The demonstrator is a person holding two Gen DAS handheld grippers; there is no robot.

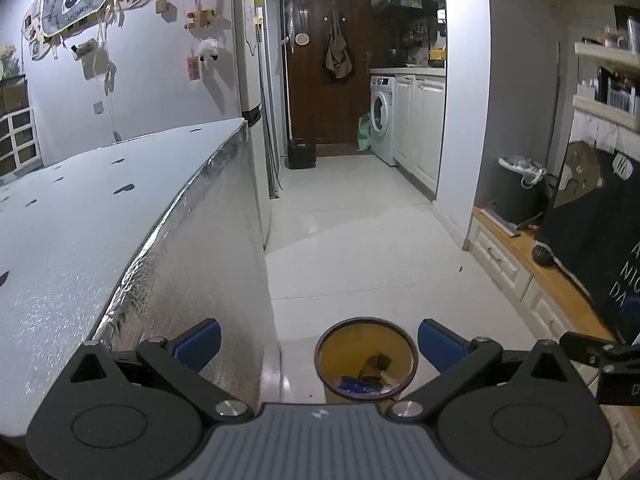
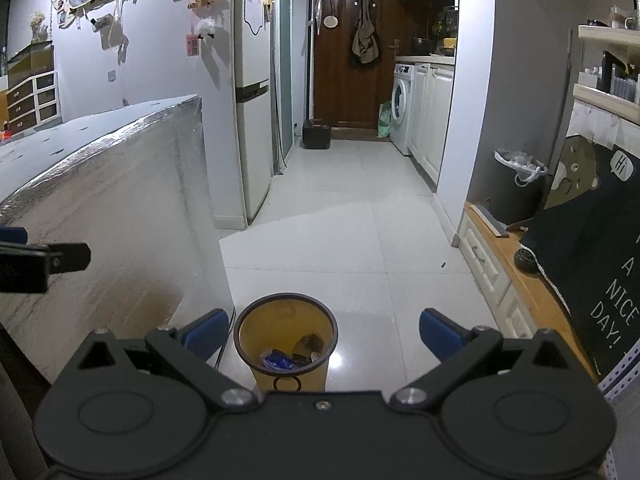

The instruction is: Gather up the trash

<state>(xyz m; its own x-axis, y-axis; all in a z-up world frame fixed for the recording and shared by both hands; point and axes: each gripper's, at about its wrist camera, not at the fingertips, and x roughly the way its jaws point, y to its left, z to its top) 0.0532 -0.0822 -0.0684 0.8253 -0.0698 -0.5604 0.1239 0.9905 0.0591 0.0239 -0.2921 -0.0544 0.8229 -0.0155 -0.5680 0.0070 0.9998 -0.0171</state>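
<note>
The worktop (image 1: 100, 216), wrapped in a silvery foil-like cover, is seen at the left of both views; dark spots are scattered over its top, and its right edge falls away to the tiled floor (image 1: 360, 240). The left tongs (image 1: 319, 343) are held wide open, with nothing between the blue pads (image 1: 200, 342). Framed between them, a yellow waste bin (image 1: 366, 354) with a dark rim is shown standing on the floor just beside the foot of the worktop's right side. Blue wrappers (image 1: 358, 385) and a dark scrap (image 1: 376, 362) are visible lying in its bottom. In the right wrist view the right tongs (image 2: 324, 334) are likewise spread wide and empty, and the same bin (image 2: 285, 340) is seen nearer the left pad (image 2: 208, 334). A refrigerator (image 2: 252, 92) is located past the far end of the worktop, with a brown door (image 2: 352, 52) and a washing machine (image 2: 402, 104) at the end of the corridor. A low wooden bench (image 2: 532, 292) is shown along the right wall.
</note>
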